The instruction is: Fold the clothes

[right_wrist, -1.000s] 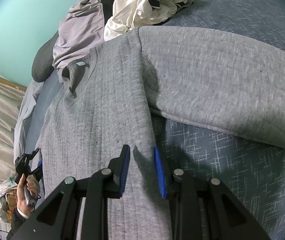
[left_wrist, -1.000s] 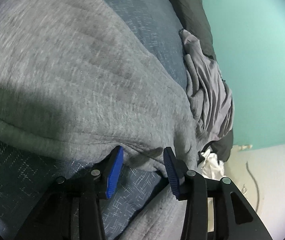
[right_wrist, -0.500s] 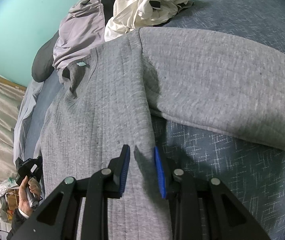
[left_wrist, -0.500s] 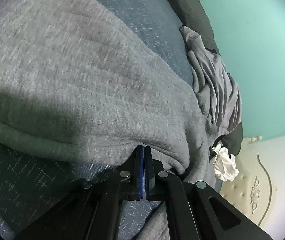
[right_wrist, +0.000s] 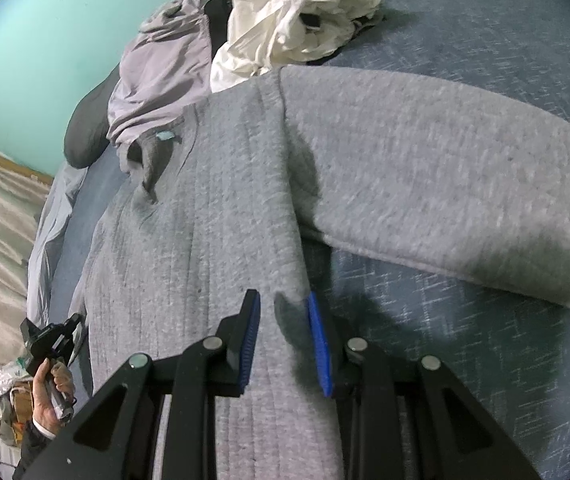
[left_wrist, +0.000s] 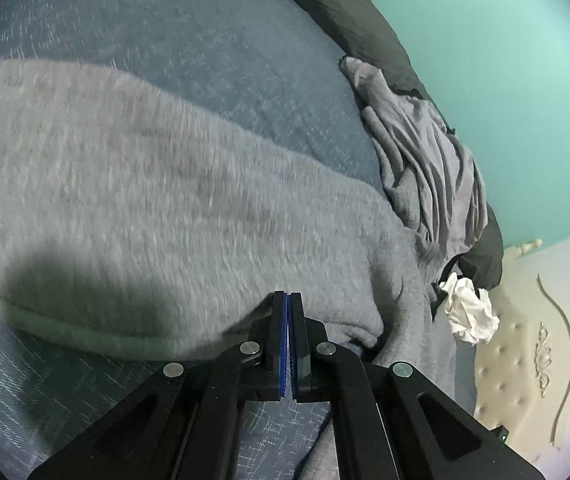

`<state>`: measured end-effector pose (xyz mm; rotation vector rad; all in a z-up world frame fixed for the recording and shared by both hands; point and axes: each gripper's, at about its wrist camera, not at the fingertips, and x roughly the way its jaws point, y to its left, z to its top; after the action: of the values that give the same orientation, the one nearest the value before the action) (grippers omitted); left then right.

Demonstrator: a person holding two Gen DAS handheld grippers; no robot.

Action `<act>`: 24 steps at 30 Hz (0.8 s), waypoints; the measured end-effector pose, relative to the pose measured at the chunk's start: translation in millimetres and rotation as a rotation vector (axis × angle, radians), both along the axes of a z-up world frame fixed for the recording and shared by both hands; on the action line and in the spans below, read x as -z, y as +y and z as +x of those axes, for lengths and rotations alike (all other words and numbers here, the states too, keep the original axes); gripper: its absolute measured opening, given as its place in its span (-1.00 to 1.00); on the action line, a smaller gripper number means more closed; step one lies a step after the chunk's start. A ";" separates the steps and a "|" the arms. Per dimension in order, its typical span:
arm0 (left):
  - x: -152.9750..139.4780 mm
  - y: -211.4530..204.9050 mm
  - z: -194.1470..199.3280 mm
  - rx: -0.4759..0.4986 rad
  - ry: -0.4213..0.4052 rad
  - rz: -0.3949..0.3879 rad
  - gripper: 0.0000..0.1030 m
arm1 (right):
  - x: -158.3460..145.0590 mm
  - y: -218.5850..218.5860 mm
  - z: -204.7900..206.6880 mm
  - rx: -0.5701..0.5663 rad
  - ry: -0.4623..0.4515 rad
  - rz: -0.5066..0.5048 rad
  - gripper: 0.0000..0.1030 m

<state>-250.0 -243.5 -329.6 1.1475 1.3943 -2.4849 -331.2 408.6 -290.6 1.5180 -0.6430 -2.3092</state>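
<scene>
A grey sweatshirt (right_wrist: 205, 240) lies spread on the blue bed cover (right_wrist: 465, 360), its sleeve (right_wrist: 425, 160) stretched out to the right. My right gripper (right_wrist: 283, 308) straddles the body's side edge just below the armpit, pads pressing a bunched fold of the fabric. In the left wrist view my left gripper (left_wrist: 288, 296) is shut, its tips pinching the sweatshirt (left_wrist: 165, 200) at its rolled edge, which is lifted slightly. The right wrist view also shows the left gripper (right_wrist: 51, 338) at the far side of the sweatshirt, held by a hand (right_wrist: 49, 380).
A lilac garment (right_wrist: 161, 68) and a crumpled white one (right_wrist: 297, 16) are heaped beyond the collar, against a dark pillow (right_wrist: 85, 136). A teal wall (left_wrist: 505, 80) stands behind them. A cream tufted headboard (left_wrist: 525, 360) borders the bed at the right of the left view.
My left gripper closed from open onto the sweatshirt's edge, then rose and rolled a little, dragging the fabric. The right gripper kept still with the same gap.
</scene>
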 end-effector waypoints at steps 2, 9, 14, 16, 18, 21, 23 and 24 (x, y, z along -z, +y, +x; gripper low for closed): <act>-3.7 2.2 -1.3 0.008 0.010 -0.001 -0.99 | -1.7 7.9 -2.5 0.031 0.006 0.003 -0.41; -8.1 32.2 -9.1 0.086 0.019 -0.043 -0.62 | 1.4 52.9 1.0 0.187 -0.008 -0.004 -0.17; -9.2 45.2 -11.5 0.106 0.015 -0.060 -0.42 | 11.3 89.4 13.7 0.293 -0.053 -0.087 -0.17; -12.9 47.7 -12.3 0.118 0.016 -0.069 -0.31 | 11.0 99.6 21.0 0.321 -0.058 -0.101 -0.17; -16.5 47.5 -13.4 0.126 0.019 -0.083 -0.28 | 5.7 113.8 32.8 0.355 -0.035 -0.099 -0.17; -22.3 47.8 -14.5 0.132 0.023 -0.103 -0.22 | -1.2 145.9 50.3 0.426 -0.009 -0.089 -0.17; -26.2 49.4 -15.1 0.137 0.023 -0.113 -0.20 | -5.9 182.3 66.4 0.503 0.005 -0.082 -0.16; -28.0 51.6 -15.8 0.142 0.022 -0.122 -0.19 | -8.2 200.6 74.4 0.542 0.012 -0.079 -0.16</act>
<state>-265.7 -191.9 -301.6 1.2383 1.1864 -2.6444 -256.7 609.2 -282.4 1.4206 -1.2558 -2.6234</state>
